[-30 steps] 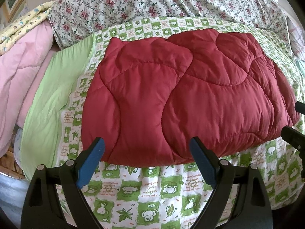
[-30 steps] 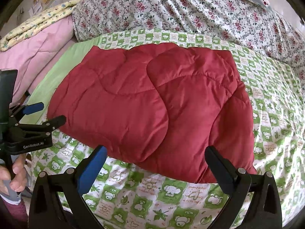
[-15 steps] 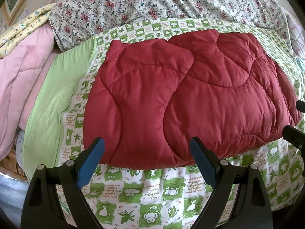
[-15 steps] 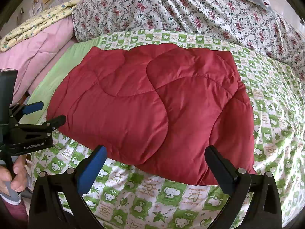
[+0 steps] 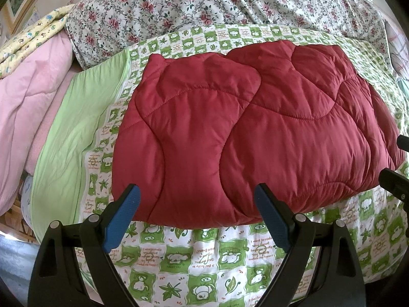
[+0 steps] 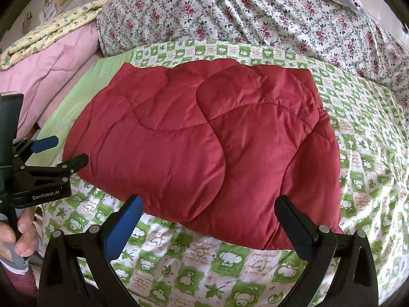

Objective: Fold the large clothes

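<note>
A folded, quilted red jacket [image 5: 255, 133] is lying flat on the green-and-white checked sheet [image 5: 204, 255] covering the bed, near the bed's front edge and well short of the floral duvet [image 5: 204, 2] heaped along the far edge. A pink quilt [image 5: 30, 97] is sitting at the bed's left end, beside a plain green strip of sheet. The left claw [image 5: 196, 212] is hovering just in front of the jacket's near edge, its jaws standing wide apart and gripping nothing. The right claw [image 6: 208, 220] is hanging over the jacket's near right corner, likewise spread wide and empty. In the right wrist view, a hand [image 6: 18, 235] is holding the left claw's handle.
</note>
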Motion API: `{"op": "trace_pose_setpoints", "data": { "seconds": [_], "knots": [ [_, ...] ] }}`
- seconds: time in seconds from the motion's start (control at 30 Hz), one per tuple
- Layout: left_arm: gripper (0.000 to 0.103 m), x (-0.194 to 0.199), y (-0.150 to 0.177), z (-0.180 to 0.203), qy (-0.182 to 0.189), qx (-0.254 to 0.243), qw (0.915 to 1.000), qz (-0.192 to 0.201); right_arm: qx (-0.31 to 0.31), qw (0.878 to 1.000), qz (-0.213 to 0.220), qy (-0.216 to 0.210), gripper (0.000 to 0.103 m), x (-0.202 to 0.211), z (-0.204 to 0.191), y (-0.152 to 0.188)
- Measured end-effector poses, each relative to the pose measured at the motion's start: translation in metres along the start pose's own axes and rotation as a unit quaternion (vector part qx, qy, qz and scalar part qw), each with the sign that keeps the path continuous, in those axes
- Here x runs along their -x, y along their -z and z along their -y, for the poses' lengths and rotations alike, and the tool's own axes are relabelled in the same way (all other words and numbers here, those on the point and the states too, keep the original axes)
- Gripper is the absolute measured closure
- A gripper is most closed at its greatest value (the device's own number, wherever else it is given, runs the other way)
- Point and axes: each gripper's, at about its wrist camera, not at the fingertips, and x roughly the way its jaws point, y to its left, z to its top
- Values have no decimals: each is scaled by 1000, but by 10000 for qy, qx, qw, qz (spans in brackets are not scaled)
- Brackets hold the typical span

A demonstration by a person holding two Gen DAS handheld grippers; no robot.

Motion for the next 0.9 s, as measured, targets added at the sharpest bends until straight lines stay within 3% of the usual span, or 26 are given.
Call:
{"op": "trace_pose_setpoints", "data": {
  "seconds": [0.9],
  "knots": [
    [11,-2,-4,0,119,36,9999,-32,-17,10000,-7,15,0,-1,2,-4]
  ]
}}
